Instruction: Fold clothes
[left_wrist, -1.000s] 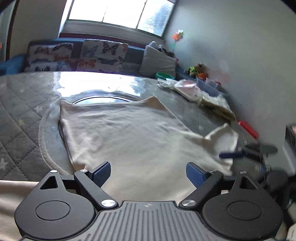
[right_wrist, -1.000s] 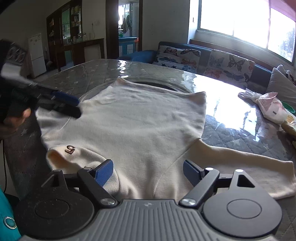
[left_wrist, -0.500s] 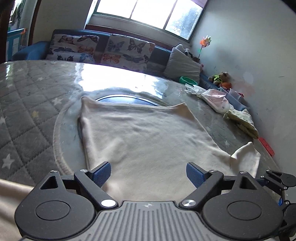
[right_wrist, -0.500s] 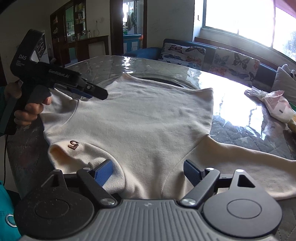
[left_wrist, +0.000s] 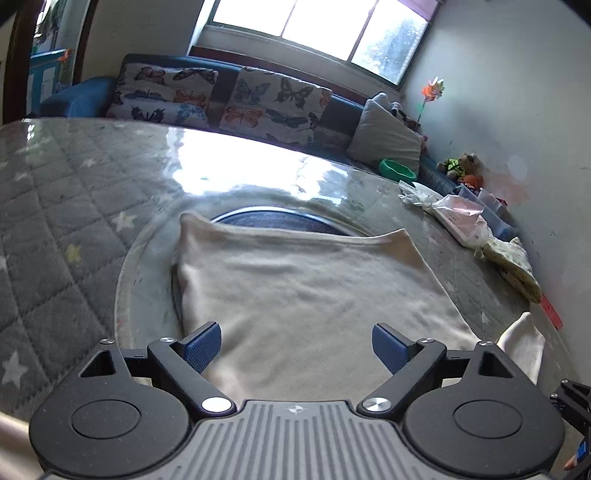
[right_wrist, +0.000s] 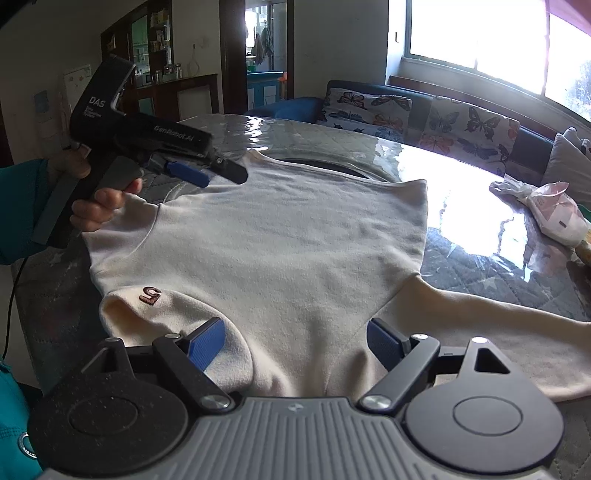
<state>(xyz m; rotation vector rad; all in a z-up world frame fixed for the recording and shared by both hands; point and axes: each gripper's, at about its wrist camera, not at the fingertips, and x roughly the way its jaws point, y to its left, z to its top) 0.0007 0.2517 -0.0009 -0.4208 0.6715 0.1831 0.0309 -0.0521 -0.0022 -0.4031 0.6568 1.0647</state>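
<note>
A cream long-sleeved sweater lies flat on the table, a small brown logo near its collar, one sleeve stretched to the right. In the left wrist view the sweater spreads ahead, its sleeve end at the right. My left gripper is open and empty just above the sweater's near edge. It also shows in the right wrist view, hovering over the far left part of the sweater. My right gripper is open and empty over the collar and shoulder area.
The table has a quilted grey cover under glass and a round inset beyond the sweater. Plastic bags and packets lie at the table's right side. A sofa with butterfly cushions stands behind.
My left gripper has swung and risen over the sweater's left part, so more of the sofa and table shows ahead. My right gripper has stayed over the collar, both still open.
</note>
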